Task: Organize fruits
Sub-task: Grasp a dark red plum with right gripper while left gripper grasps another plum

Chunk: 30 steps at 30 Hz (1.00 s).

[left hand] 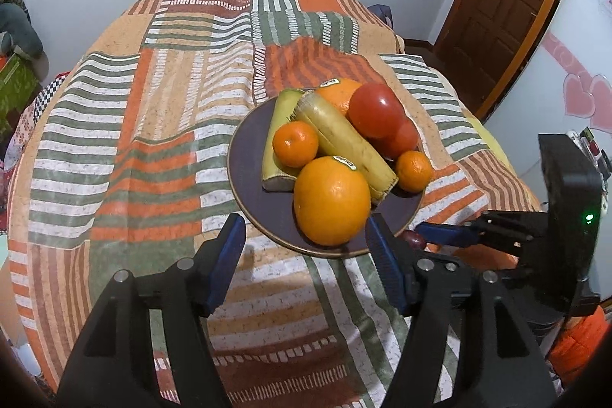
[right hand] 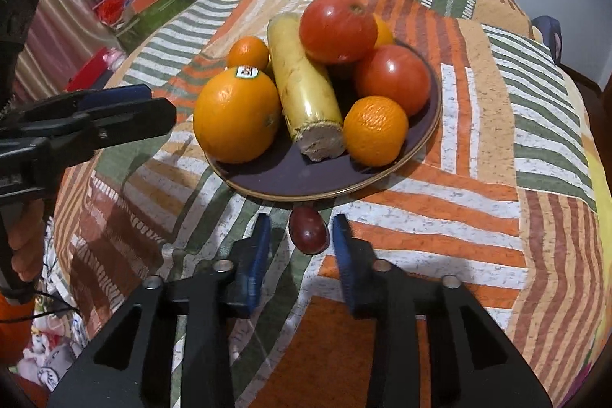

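Note:
A dark plate (left hand: 248,178) (right hand: 306,178) on the patchwork cloth holds two big oranges (left hand: 331,199) (right hand: 237,115), small mandarins (left hand: 295,144) (right hand: 375,130), two red tomatoes (left hand: 376,109) (right hand: 338,27) and yellow banana pieces (left hand: 344,136) (right hand: 302,83). A small dark red fruit (right hand: 309,230) (left hand: 415,239) lies on the cloth just in front of the plate. My right gripper (right hand: 302,239) is open with its fingers on either side of this fruit, not touching it. My left gripper (left hand: 304,255) is open and empty at the plate's near edge, by the big orange.
The patchwork cloth (left hand: 153,159) covers a rounded table that drops off on all sides. A wooden door (left hand: 508,6) stands at the right. Clutter and boxes (right hand: 134,6) lie on the floor to the left.

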Motion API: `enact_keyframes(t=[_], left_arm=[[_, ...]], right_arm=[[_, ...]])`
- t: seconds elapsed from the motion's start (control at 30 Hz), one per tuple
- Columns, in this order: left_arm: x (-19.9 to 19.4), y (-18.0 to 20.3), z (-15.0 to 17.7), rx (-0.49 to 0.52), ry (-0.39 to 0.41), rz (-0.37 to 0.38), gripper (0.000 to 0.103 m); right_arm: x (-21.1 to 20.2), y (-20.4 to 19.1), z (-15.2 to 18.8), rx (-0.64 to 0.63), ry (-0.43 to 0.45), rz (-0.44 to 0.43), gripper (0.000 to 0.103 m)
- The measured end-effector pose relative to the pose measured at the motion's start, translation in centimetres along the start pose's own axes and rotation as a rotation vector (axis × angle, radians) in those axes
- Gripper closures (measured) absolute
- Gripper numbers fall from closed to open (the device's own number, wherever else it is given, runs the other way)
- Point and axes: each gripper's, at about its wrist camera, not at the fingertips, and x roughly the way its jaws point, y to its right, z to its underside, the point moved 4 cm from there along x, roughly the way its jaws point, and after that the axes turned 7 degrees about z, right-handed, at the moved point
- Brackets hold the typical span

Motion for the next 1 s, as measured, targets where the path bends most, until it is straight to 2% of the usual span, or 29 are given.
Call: enact_keyframes(t=[0.07,0.17,0.6,0.73,0.97,1.0], left_arm=[[0.0,0.3,0.3,-0.002,-0.004,0.006,0.038],[0.0,1.0,0.8,0.000,-0.015,0.016,0.038],[-0.4,5.3,4.0,0.028,-0.064,0.061,0.038],[0.2,6.7,5.5,0.025,-0.102,0.082,0.038],[1.7,8.4,7.6,0.041,-0.148,0.076,0.039],[1.9,8.5,7.8,0.041,-0.150,0.075,0.041]], right_arm=[[-0.1,0.0,0.1,-0.004,0.004,0.015,0.085],[-0.6,0.2,0.2,0.004,0.007,0.003,0.085],[-6.4,0.8,1.3,-0.003,0.123,0.076,0.085],[-8.1,1.5,2.0,0.006,0.154,0.094,0.085],[-9.7,2.4,3.2,0.043,0.178,0.102,0.085],[-9.8,2.6,3.4,0.049,0.179,0.101,0.085]])
